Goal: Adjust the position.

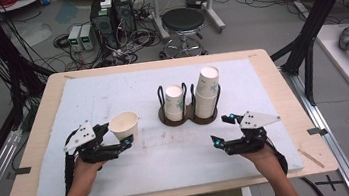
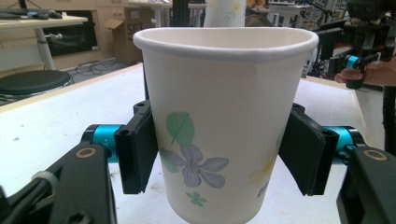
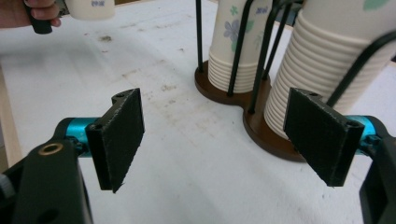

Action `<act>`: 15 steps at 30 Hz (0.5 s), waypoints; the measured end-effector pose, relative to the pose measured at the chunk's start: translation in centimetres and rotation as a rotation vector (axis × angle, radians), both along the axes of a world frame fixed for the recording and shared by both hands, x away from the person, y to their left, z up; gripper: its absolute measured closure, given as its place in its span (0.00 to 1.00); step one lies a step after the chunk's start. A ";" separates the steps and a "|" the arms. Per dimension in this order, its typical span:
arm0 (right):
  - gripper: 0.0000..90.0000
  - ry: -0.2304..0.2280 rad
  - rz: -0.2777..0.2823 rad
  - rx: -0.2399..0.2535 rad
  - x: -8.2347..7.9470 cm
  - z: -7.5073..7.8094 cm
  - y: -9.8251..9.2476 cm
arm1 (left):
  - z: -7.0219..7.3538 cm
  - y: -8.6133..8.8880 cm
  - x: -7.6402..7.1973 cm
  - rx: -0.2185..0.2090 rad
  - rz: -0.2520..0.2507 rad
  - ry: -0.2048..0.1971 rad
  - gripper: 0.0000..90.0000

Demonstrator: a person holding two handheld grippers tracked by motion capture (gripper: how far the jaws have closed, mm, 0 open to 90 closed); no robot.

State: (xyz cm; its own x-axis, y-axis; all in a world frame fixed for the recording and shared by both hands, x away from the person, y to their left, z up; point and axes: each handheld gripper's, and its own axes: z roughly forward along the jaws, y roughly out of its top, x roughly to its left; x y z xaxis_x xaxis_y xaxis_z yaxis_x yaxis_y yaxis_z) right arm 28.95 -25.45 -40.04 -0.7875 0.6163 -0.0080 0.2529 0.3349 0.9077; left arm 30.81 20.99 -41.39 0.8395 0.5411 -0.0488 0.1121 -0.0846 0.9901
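A paper cup [image 1: 124, 126] with a flower print stands upright between the pads of my left gripper [image 1: 119, 135], at the left of the white mat. In the left gripper view both black pads [image 2: 140, 154] press on the paper cup [image 2: 219, 116], and its rim is squeezed slightly flat. My right gripper [image 1: 221, 129] is open near the mat's front right, with nothing between its jaws. The right gripper [image 3: 224, 135] points toward a brown cup holder [image 3: 271, 135] with black wire loops, which holds two stacks of paper cups [image 1: 174, 100] [image 1: 207, 91].
The white mat [image 1: 169, 154] covers most of the wooden table [image 1: 281, 80]. Bare mat lies between the two grippers. A black stool [image 1: 183, 21] and computer boxes [image 1: 112, 15] stand on the floor beyond the far edge.
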 end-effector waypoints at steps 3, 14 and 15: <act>0.23 0.003 -0.017 0.013 -0.1 -0.4 -0.5 | -0.1 0.6 0.0 -0.030 0.019 -0.008 0.37; 0.23 -0.011 -0.089 0.061 -0.1 -0.4 -1.4 | -0.1 1.4 0.1 -0.057 0.039 -0.026 0.37; 0.23 -0.010 -0.089 0.062 -0.1 -0.4 -1.4 | -0.1 1.5 0.0 -0.055 0.041 -0.030 0.37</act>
State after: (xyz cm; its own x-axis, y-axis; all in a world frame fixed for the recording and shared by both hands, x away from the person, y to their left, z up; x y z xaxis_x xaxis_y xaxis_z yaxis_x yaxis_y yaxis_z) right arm 28.89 -26.85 -40.43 -0.7297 0.6833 0.0245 0.2698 0.2549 0.9286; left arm 30.86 22.50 -41.48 0.8181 0.5726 -0.0541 0.0843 -0.0262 0.9961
